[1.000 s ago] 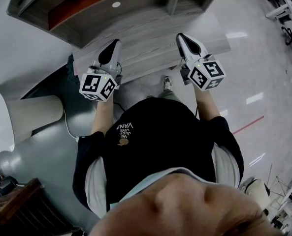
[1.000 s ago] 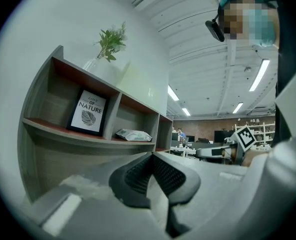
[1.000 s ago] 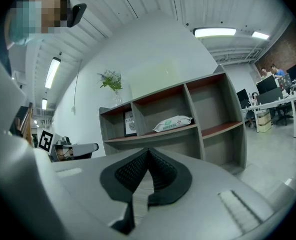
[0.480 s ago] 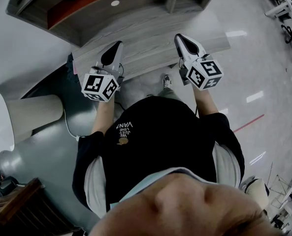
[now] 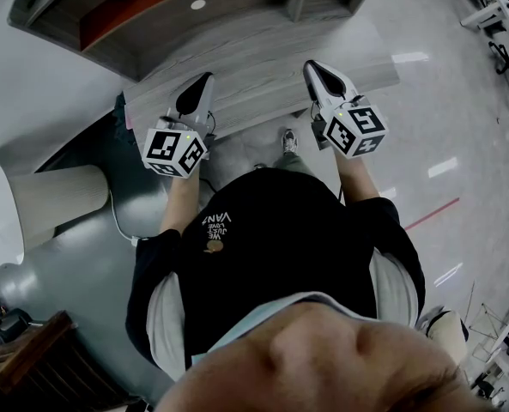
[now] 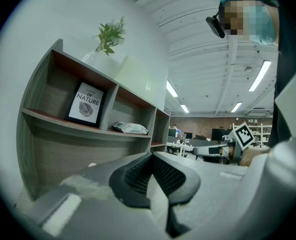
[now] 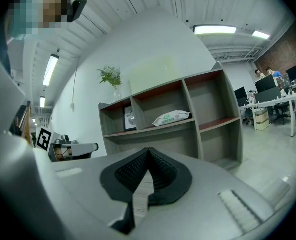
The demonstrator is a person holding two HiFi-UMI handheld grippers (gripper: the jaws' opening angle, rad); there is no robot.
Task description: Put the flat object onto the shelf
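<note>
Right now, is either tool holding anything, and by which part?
Nothing is held. The left tool and right tool both have their jaws shut together, empty; the white pack lies on the shelf.

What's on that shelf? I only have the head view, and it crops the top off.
Observer: A white packet lies in the middle compartment of the shelf.
Operator: Any free slot?
Observer: The right compartment shows nothing in it.
Operator: Anything on top?
Observer: A leafy green sprig stands on top, at the left end.
</note>
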